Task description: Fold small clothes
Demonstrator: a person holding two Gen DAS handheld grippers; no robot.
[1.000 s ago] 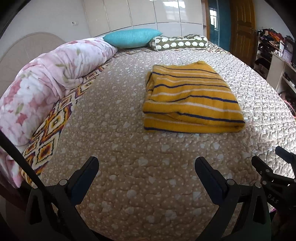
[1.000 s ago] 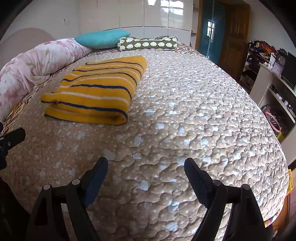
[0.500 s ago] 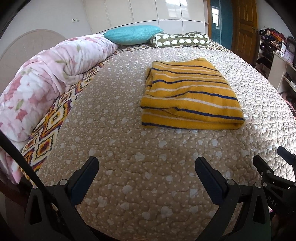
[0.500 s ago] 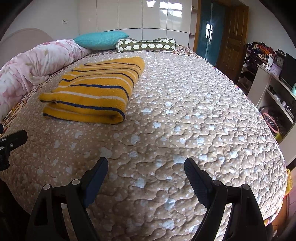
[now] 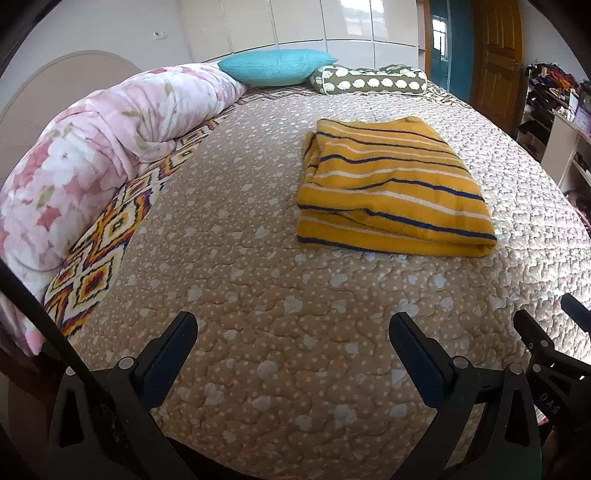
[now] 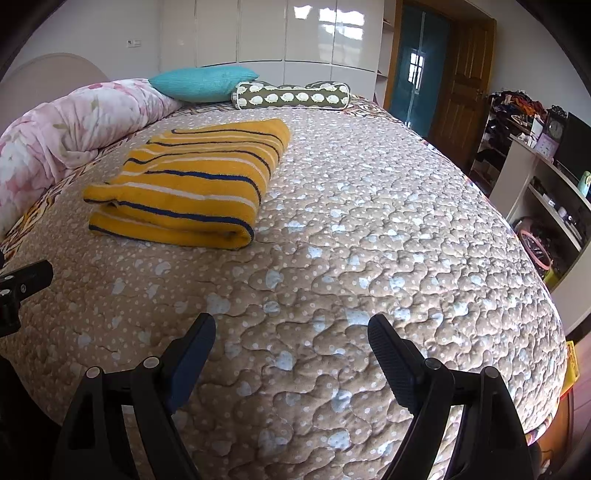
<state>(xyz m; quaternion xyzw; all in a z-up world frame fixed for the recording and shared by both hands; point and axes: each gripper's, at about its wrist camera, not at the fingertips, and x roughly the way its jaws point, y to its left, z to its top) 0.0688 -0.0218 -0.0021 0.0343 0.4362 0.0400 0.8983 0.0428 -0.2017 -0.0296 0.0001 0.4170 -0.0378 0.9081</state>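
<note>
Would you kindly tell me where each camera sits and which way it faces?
Left wrist: on the left gripper, angled down across the bed; its open fingers show, right gripper at right edge.
Right wrist: on the right gripper, same heading; open fingers show, a left gripper finger at left edge.
Shared: folded yellow striped garment, teal pillow.

bright daylight, glare on cupboard doors (image 6: pixel 314 33), sharp, fisheye-warped edges
</note>
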